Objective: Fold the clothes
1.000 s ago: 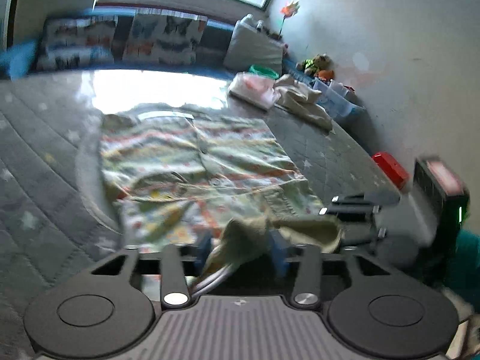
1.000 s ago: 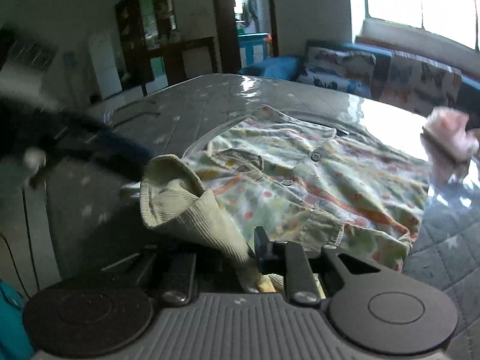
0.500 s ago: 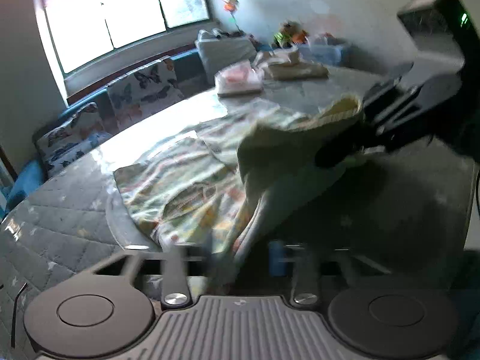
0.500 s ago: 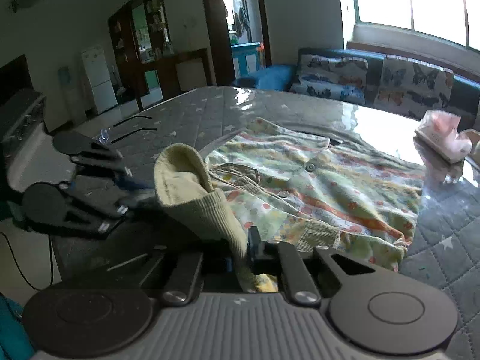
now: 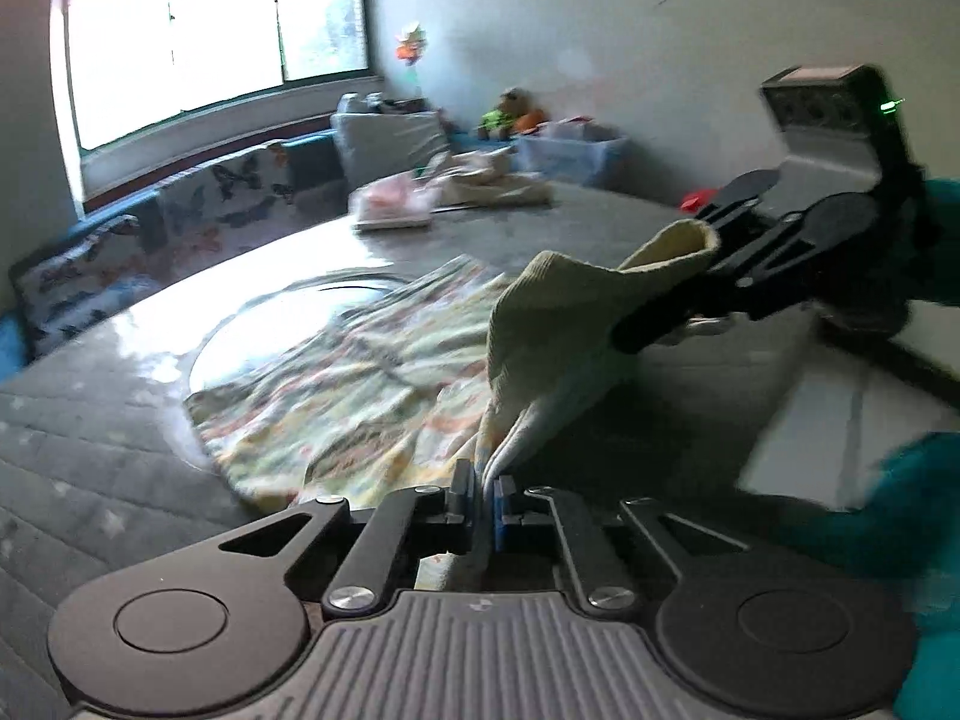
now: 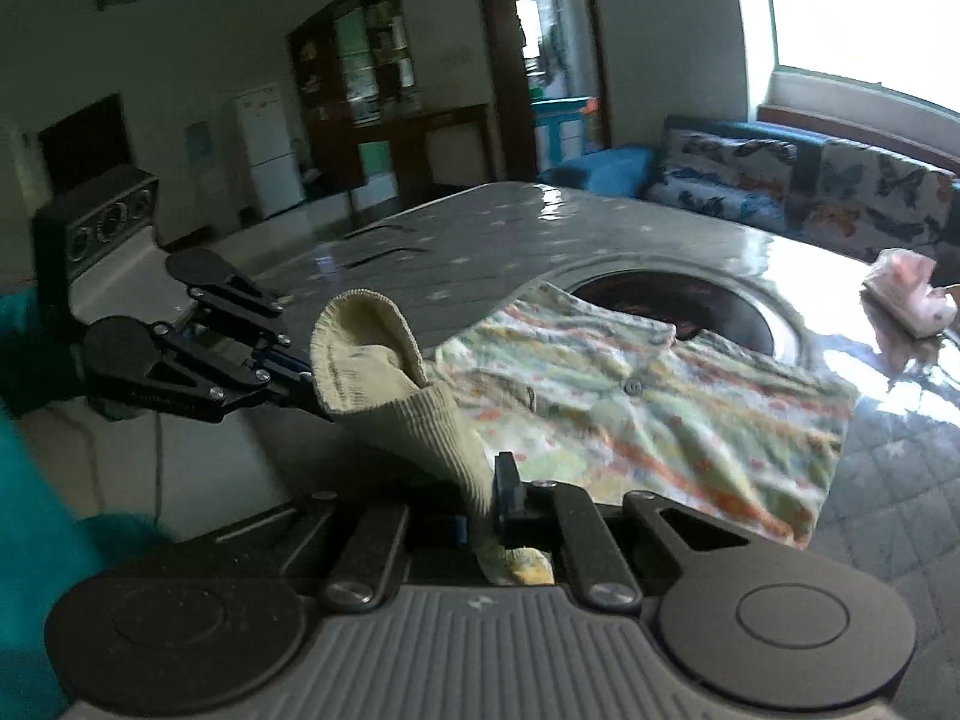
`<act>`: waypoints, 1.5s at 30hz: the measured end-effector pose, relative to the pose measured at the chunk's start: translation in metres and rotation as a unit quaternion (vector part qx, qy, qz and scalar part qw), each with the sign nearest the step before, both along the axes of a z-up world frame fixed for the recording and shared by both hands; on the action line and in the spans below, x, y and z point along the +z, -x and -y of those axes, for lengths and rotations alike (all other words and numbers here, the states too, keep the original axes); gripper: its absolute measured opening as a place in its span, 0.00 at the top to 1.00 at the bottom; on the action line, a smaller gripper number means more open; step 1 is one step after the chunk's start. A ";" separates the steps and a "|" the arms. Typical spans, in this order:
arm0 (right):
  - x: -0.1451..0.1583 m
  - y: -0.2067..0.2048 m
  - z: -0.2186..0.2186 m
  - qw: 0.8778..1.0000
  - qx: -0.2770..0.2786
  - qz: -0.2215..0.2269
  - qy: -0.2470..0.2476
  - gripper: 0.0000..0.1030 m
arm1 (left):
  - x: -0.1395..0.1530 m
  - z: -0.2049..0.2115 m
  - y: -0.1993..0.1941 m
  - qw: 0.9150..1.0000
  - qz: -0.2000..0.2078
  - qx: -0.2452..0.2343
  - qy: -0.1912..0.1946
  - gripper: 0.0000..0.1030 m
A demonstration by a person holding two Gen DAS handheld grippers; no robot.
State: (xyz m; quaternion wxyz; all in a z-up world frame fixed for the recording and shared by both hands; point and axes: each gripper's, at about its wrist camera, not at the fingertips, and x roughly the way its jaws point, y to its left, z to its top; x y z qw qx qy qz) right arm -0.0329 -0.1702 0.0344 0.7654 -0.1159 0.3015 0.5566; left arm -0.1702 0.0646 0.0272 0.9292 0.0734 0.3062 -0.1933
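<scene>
- Daylight is admitted through the large bright window (image 5: 210, 42), which is blown out to white in both views.
- Strong glare is thrown across the glossy grey quilted table surface (image 5: 270, 324), brightest at its far side.
- The dim back room with the dark wooden cabinet (image 6: 360, 78) is left underexposed.
- Motion blur is seen on the floral patterned shirt (image 5: 372, 378) and the teal sleeve (image 5: 888, 510).
- Straight lines are bowed by fisheye distortion, and the corners are vignetted black.

Matte black two-finger left gripper (image 5: 480, 501) with blue fingertip pads, silver pivot screws, round discs on a ribbed grey body. Matching black right gripper (image 6: 480, 510), grey box with a green light behind it. Blurred teal sleeve (image 5: 870, 516) at the edges.
</scene>
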 end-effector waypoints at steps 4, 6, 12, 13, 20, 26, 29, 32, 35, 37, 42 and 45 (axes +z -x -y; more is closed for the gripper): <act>0.013 0.010 0.005 1.000 0.019 -0.011 0.018 0.93 | 0.012 0.009 0.015 1.000 -0.006 -0.014 0.015 0.94; 0.017 0.009 0.002 0.999 0.026 -0.003 0.028 0.93 | 0.015 0.009 0.011 1.000 -0.001 -0.014 0.012 0.94; 0.033 -0.023 -0.021 0.999 0.024 0.024 0.023 0.93 | 0.023 -0.012 -0.026 0.999 0.003 0.028 0.026 0.93; 0.034 -0.029 -0.027 0.999 0.023 0.028 0.023 0.93 | 0.024 -0.018 -0.034 0.999 0.004 0.036 0.031 0.93; 0.033 -0.081 -0.067 0.998 0.012 0.056 0.038 0.93 | 0.025 -0.051 -0.089 0.997 0.002 0.072 0.042 0.93; 0.011 -0.130 -0.105 0.997 -0.008 0.054 0.057 0.93 | 0.003 -0.079 -0.146 0.993 -0.034 0.107 0.046 0.93; -0.007 -0.148 -0.121 0.996 -0.025 0.049 0.065 0.93 | -0.014 -0.091 -0.169 0.989 -0.056 0.129 0.053 0.93; -0.027 -0.160 -0.132 0.995 -0.047 0.047 0.071 0.92 | -0.030 -0.099 -0.184 0.984 -0.071 0.150 0.057 0.93; -0.047 -0.170 -0.137 0.994 -0.082 0.032 0.070 0.89 | -0.044 -0.106 -0.194 0.980 -0.086 0.166 0.066 0.93; -0.049 -0.168 -0.134 0.992 -0.096 0.043 0.069 0.77 | -0.046 -0.107 -0.194 0.978 -0.089 0.173 0.070 0.93; -0.049 -0.161 -0.113 0.987 -0.138 0.063 0.060 0.74 | -0.052 -0.112 -0.195 0.974 -0.095 0.188 0.079 0.82; -0.049 -0.157 -0.093 0.982 -0.168 0.071 0.058 0.74 | -0.053 -0.113 -0.195 0.973 -0.097 0.195 0.083 0.78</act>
